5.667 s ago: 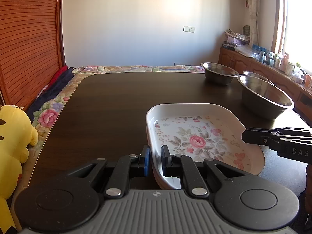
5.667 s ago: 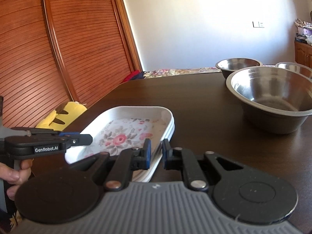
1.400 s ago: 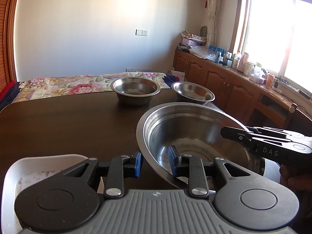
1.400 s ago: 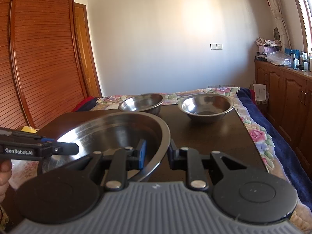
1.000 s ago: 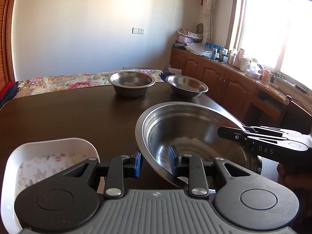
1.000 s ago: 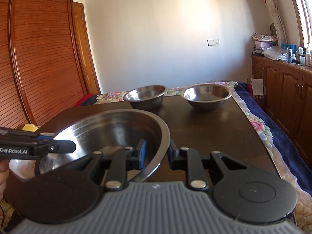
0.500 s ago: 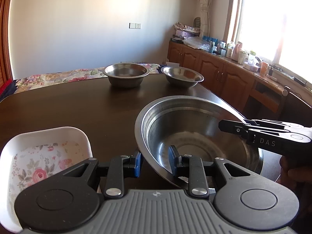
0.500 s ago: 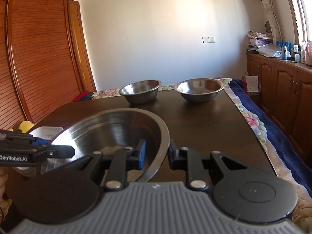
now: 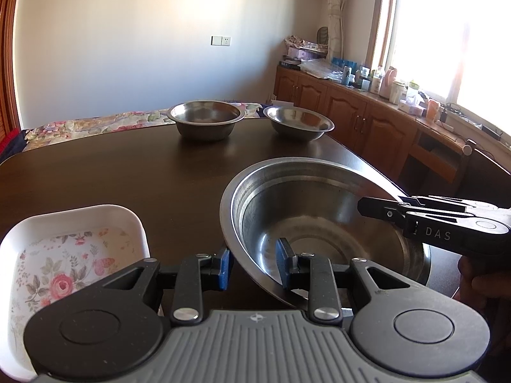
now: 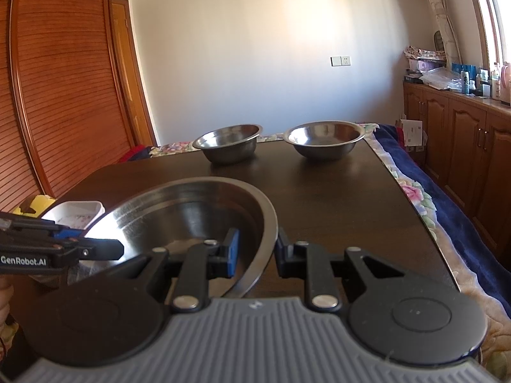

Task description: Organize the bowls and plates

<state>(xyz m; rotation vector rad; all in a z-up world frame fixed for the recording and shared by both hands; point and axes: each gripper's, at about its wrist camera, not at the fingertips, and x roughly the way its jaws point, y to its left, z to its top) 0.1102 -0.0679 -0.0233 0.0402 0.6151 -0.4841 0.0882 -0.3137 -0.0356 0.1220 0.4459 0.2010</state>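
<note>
White rectangular floral-print tray (image 9: 73, 249) sits far left on dark wood table (image 9: 111, 175), apart from bowls. L gripper (image 9: 252, 263) clamps near-left rim of big round stainless steel bowl (image 9: 322, 223), one pad inside, one outside. R gripper (image 10: 255, 250) grips opposite rim same way. Bowl tilted, held between both, near table's front-right edge. Further back: two smaller steel bowls, left one (image 9: 206, 121) and right one (image 9: 298, 123), side by side w/ a gap, both upright.

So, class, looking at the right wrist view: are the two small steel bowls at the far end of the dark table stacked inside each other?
No: the two small steel bowls stand side by side on the dark table, apart.
</note>
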